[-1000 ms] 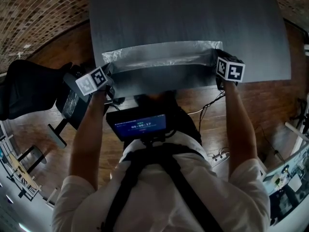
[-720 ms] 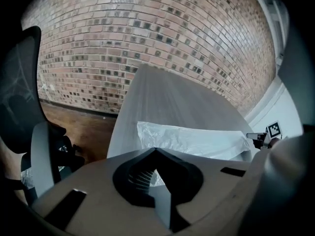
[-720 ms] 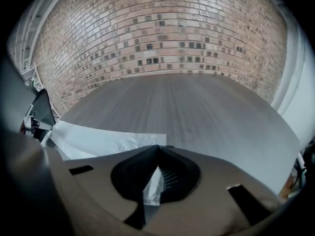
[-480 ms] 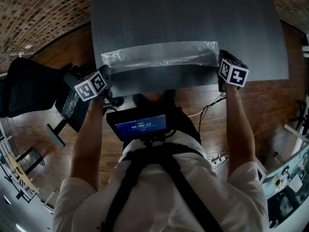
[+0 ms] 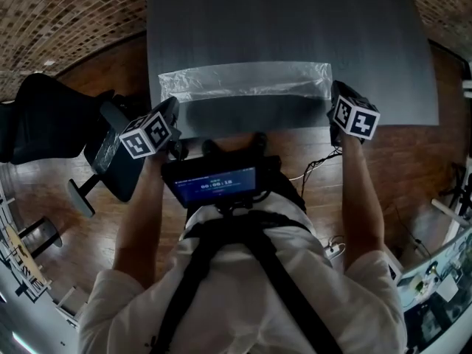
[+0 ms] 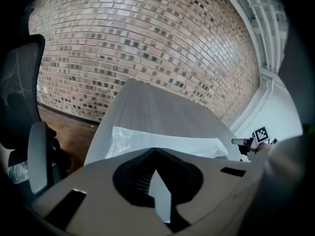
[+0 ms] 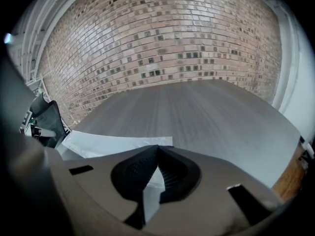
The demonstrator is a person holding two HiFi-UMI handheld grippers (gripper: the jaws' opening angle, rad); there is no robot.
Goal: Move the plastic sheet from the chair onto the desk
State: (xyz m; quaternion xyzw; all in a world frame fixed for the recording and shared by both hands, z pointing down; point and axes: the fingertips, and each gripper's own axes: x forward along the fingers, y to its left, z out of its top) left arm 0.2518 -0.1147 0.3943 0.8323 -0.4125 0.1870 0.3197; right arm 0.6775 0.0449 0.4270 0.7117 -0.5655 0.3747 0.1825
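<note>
The clear plastic sheet [image 5: 243, 81] lies stretched across the near part of the dark grey desk [image 5: 295, 21]. Its far part is crinkled and bright; its near part runs toward the desk's front edge. My left gripper [image 5: 171, 109] is at the sheet's left end and my right gripper [image 5: 333, 100] at its right end. Both are shut with a pale strip of the sheet pinched between the jaws, as the left gripper view [image 6: 156, 154] and the right gripper view [image 7: 157, 151] show. The sheet [image 6: 162, 141] spreads ahead of the left jaws, and the sheet [image 7: 113, 144] reaches left from the right jaws.
A black office chair [image 5: 51, 116] with a padded armrest [image 5: 110, 157] stands left of the desk on the wooden floor [image 5: 413, 153]. A brick wall [image 6: 147, 43] runs behind the desk. Cables [image 5: 317, 164] hang under the desk's front edge. A screen [image 5: 214, 183] sits on the person's chest.
Both grippers have come down and a little toward me with the sheet. The sheet has settled flatter onto the desk.
</note>
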